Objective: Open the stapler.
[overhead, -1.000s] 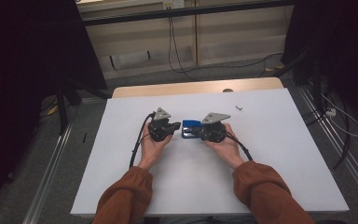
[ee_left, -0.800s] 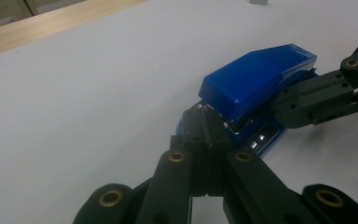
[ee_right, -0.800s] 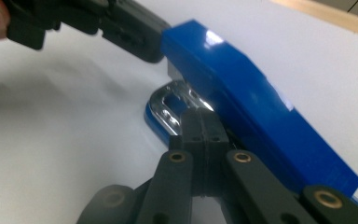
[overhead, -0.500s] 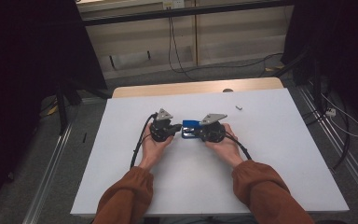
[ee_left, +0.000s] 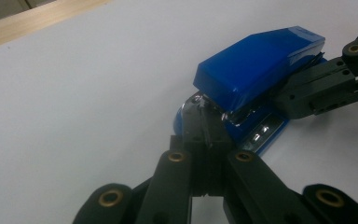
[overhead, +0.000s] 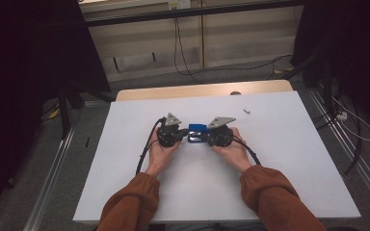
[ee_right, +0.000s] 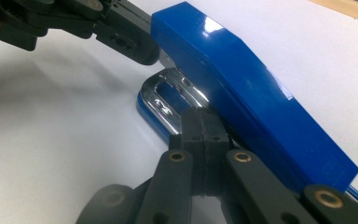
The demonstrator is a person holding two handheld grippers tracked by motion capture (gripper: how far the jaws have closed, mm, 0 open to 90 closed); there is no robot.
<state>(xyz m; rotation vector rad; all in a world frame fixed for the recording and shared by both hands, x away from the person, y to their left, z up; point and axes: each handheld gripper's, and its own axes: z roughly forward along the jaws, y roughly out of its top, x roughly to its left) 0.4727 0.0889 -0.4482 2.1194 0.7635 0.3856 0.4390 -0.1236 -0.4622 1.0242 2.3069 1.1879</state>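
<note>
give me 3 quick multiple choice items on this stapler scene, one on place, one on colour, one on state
1. Where is the stapler?
A. between the two grippers
B. on the floor
C. at the table's far right corner

2. What colour is the stapler's top?
A. red
B. blue
C. yellow

3. How do the fingers of the left gripper stand?
A. wide open
B. closed together
C. around a cup

Answers:
1 A, the high view shows it between the left gripper and the right gripper.
2 B, both gripper views show a glossy blue cover.
3 B, the left gripper view shows them pressed together at the stapler's metal front.
</note>
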